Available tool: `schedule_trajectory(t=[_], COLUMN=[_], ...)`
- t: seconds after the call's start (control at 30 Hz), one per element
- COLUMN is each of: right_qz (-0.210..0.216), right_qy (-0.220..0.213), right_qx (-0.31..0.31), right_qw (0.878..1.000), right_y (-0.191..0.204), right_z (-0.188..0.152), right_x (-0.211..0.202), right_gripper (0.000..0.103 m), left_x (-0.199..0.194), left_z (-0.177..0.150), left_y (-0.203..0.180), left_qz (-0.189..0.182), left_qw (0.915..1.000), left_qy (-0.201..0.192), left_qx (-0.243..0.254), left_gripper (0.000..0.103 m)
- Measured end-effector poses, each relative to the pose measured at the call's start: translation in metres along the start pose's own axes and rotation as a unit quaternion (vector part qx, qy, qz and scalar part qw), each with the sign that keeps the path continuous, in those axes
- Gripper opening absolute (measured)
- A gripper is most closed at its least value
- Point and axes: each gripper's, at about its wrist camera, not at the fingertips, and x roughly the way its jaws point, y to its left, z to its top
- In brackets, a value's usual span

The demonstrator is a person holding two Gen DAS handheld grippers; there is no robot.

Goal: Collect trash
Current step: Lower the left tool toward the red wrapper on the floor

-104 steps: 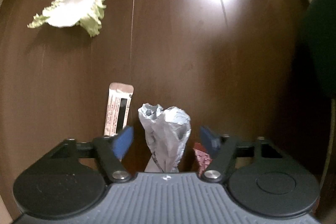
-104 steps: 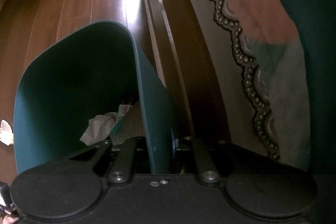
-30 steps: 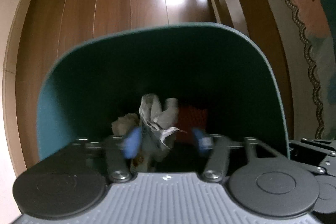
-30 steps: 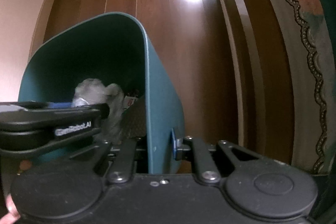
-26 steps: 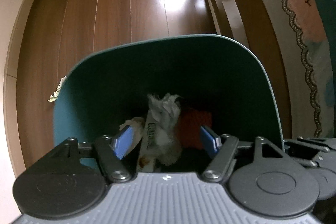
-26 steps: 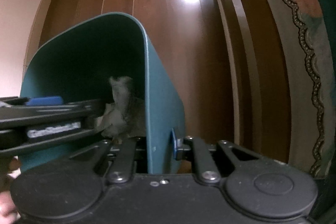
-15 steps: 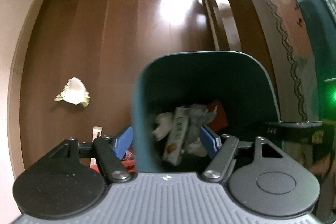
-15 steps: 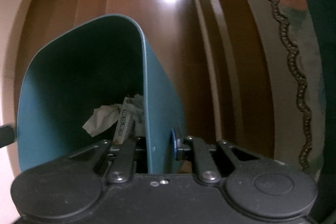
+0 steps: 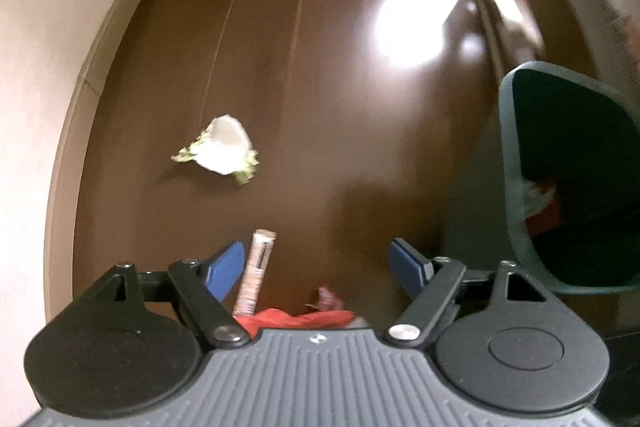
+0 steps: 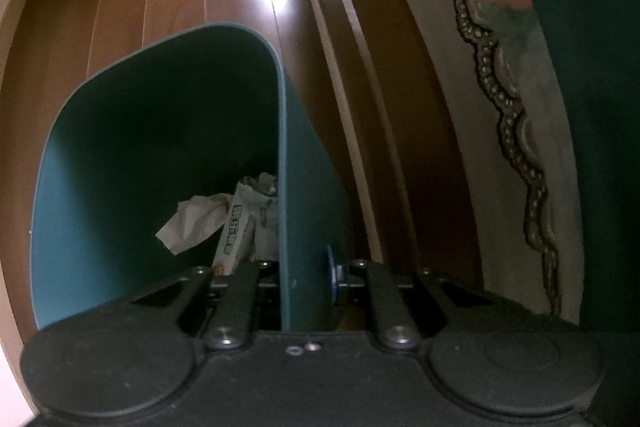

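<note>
Right claw [image 10: 304, 277] is clamped on the wall of the teal bin [image 10: 100, 155], and there's crumpled paper [image 10: 192, 223] plus a printed wrapper [image 10: 236, 231] already down inside. Left claw [image 9: 318, 263] hangs over the floor [image 9: 320, 67], fingers spread wide, nothing in them. Left to collect, by my count: 1 lettuce scrap [image 9: 224, 149], 1 striped packet [image 9: 256, 271] and the red wrapper [image 9: 296, 317] right below. Roughly halfway, I'd say.

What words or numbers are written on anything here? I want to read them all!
None can be read.
White snack wrapper with green print inside the teal plastic bin: green characters, too blurred to read.
Narrow pink-brown packet on the brown wooden floor: fine print, too small to read.
</note>
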Motion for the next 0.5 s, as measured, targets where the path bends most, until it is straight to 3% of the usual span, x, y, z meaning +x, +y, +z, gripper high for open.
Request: schedule_trajectory(t=[0.23,0.5], right_qz=[0.001,-0.004], right_qy=[-0.002,0.016], right_qx=[-0.011,-0.030], right_qw=[1.000,0.999], right_y=[0.000,0.011], right_z=[-0.009,-0.018], right_x=[-0.008,0.003], right_gripper=[0.013,0.013], left_x=[0.110,0.186], left_z=[-0.040,-0.127], left_y=[0.017,0.026], left_qz=[0.018,0.029], left_qw=[0.9975,0.9829], left_qy=[0.030,0.094], left_qx=[0.062,0.156], left_gripper=[0.079,0.079])
